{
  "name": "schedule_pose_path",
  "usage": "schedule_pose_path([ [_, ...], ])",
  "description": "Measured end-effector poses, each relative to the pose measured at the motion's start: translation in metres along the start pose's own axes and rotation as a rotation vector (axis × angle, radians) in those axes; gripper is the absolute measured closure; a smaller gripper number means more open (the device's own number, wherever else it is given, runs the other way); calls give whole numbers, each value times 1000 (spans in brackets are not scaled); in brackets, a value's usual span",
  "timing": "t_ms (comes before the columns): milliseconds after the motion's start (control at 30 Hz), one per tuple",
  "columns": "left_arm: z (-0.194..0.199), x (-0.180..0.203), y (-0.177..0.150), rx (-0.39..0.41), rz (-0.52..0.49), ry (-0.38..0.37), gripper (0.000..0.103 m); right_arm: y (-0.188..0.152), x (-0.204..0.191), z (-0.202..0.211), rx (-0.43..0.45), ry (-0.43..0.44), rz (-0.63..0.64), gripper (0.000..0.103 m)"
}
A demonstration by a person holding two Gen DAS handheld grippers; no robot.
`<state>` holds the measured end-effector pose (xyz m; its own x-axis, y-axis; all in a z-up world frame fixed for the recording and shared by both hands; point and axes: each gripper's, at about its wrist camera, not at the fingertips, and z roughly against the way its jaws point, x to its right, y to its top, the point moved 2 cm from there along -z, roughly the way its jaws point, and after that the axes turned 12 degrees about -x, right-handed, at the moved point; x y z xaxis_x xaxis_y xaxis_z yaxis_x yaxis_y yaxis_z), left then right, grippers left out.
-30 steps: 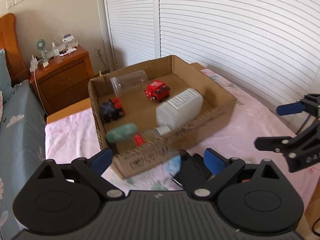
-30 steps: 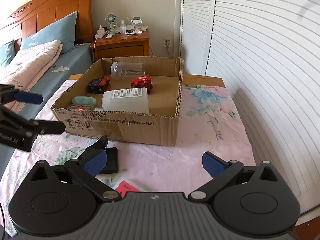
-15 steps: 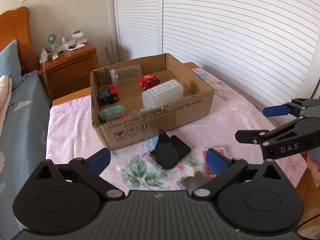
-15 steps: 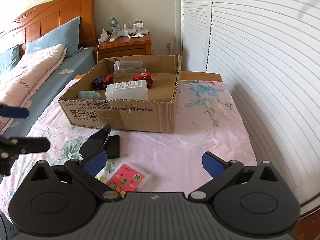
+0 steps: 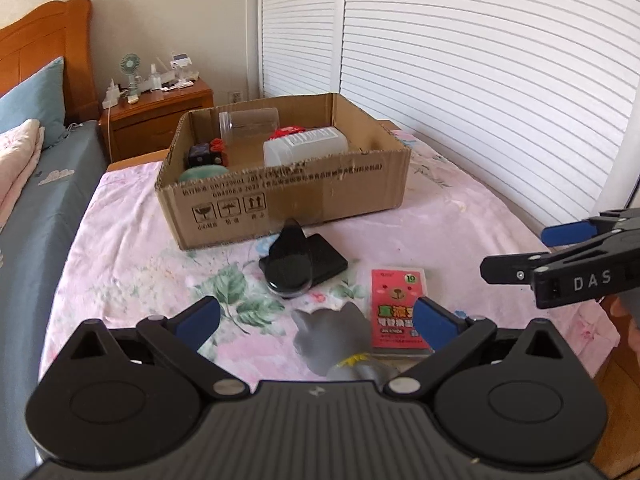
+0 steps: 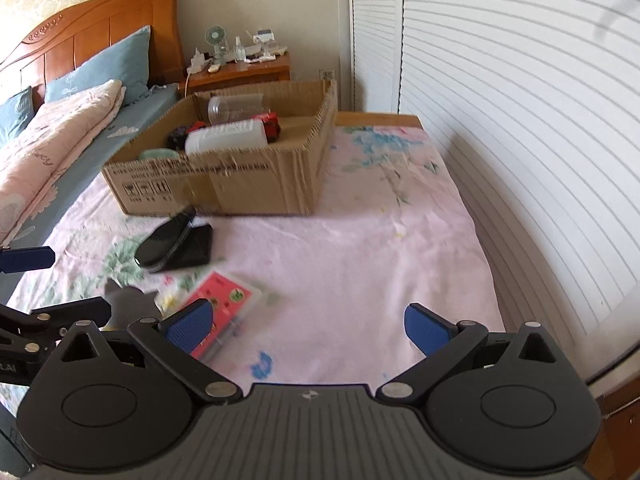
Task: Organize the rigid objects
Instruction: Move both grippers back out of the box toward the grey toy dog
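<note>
The grey cat figurine [image 5: 334, 336], smooth and seemingly rubbery, lies between the left gripper [image 5: 316, 318]'s wide-open fingers, untouched; the right gripper [image 6: 306, 322] gapes empty over pink floral cloth [image 6: 360, 248].

A small fan [image 5: 129, 67] stands on the wooden nightstand [image 5: 160, 118], among clutter too small to identify.

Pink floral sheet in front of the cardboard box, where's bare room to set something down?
The pink floral sheet is bare between the brown cardboard box and the white louvred doors, and toward the near edge. It is crowded on the other side: the black glossy case, red card pack and grey cat figure cluster there.
</note>
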<state>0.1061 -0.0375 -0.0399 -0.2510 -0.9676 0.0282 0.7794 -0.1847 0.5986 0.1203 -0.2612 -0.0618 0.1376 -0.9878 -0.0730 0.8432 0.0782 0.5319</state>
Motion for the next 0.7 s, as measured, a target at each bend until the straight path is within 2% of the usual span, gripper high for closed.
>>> schedule_pose_path([
  [100,-5,7,-9,-1,-5,-13,1,-5,3,-2,-11,-10,-4,0],
  [333,-24,12,-12,-107,-44,28,1,-6,5,-2,-16,-8,-4,0],
  [467,-36,11,-14,-165,-71,17,1,-5,2,-4,-25,-15,2,0],
  [700,-35,-6,-18,-176,-75,44,1,-2,-1,-11,-47,-27,18,0],
])
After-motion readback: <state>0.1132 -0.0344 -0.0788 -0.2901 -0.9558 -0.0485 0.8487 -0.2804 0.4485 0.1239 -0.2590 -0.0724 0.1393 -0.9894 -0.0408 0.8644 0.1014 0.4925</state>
